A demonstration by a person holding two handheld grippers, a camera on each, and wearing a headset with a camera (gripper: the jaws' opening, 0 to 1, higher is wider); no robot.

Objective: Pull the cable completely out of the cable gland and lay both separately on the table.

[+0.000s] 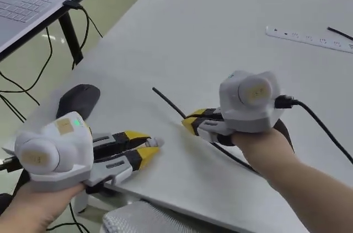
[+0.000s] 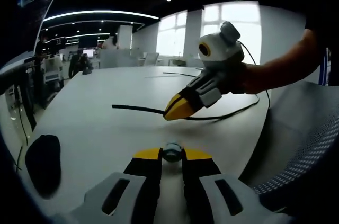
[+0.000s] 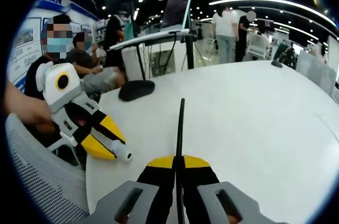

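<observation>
White tabletop (image 1: 209, 34) lies open toward twelve o'clock. We pinch the thin black cable (image 1: 165, 101) in our right gripper (image 1: 189, 123); our left gripper (image 1: 150, 149), at eight o'clock by the near edge, clamps the small grey cable gland (image 2: 172, 150).

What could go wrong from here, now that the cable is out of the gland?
The cable gland sits at the very tips of the left gripper, close to the table edge; released there, it may roll off. The cable in the right gripper trails back under the hand toward that edge and could slide down when let go.
</observation>
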